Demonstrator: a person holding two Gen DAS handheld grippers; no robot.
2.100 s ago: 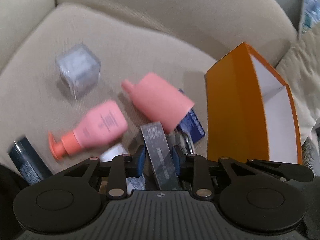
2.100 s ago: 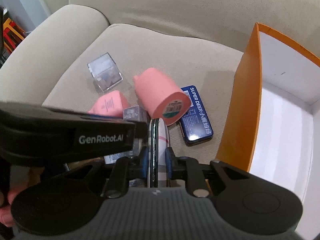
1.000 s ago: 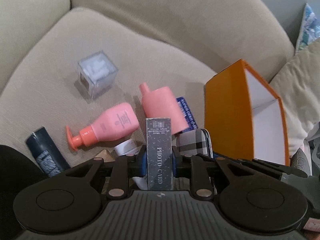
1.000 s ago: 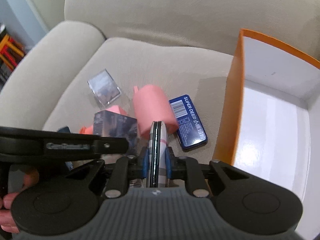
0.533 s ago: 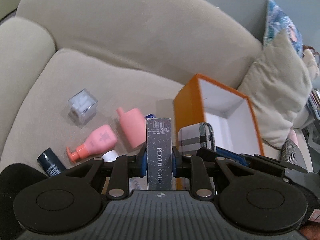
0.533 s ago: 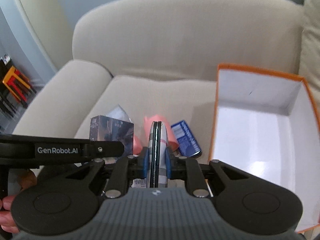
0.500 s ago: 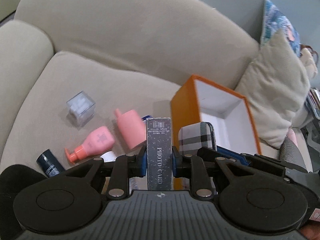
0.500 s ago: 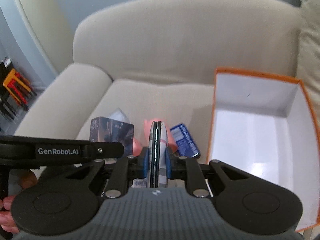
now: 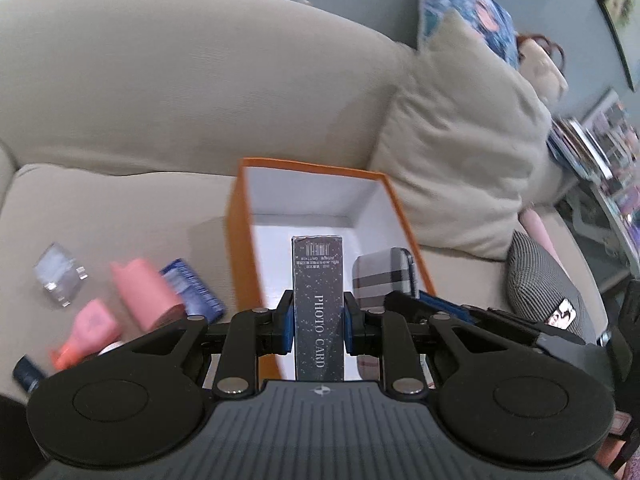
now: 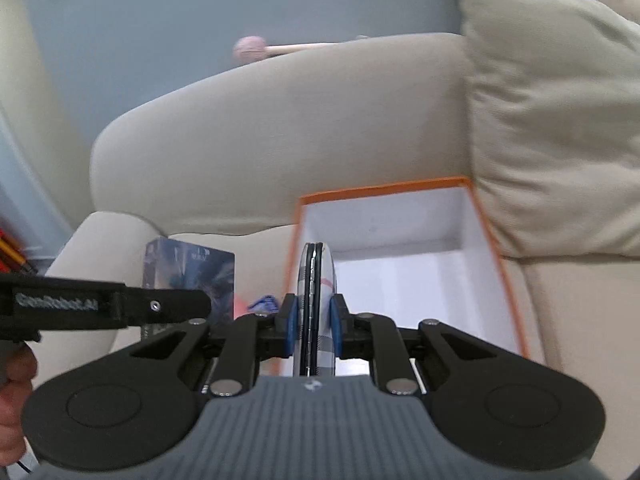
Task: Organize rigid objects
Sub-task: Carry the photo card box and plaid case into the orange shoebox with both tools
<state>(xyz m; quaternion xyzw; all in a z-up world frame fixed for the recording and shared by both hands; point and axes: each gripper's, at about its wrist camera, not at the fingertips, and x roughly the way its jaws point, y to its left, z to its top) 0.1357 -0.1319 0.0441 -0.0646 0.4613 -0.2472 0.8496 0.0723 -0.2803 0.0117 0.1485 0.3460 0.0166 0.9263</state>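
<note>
My left gripper (image 9: pixel 316 322) is shut on a tall dark box marked PHOTO CARD (image 9: pixel 318 280), held upright in front of the open orange box (image 9: pixel 240 240) with its white inside. My right gripper (image 10: pixel 313 326) is shut on a flat plaid case (image 10: pixel 314 280), edge-on to the camera, before the same orange box (image 10: pixel 494 236). In the left wrist view the plaid case (image 9: pixel 380 276) shows just right of the photo card box. In the right wrist view the photo card box (image 10: pixel 190 270) and the left gripper's black finger sit at the left.
On the sofa seat left of the orange box lie a pink bottle (image 9: pixel 142 294), a blue tin (image 9: pixel 192 290), a pink pump bottle (image 9: pixel 86 328), a clear cube (image 9: pixel 58 276) and a dark tube (image 9: pixel 26 372). A beige cushion (image 9: pixel 460 160) leans to the box's right. A hand (image 10: pixel 12 392) holds the left gripper.
Both grippers rose and swung right with their objects. The orange box moved from the right toward the middle of each view, and the loose items slid to the lower left.
</note>
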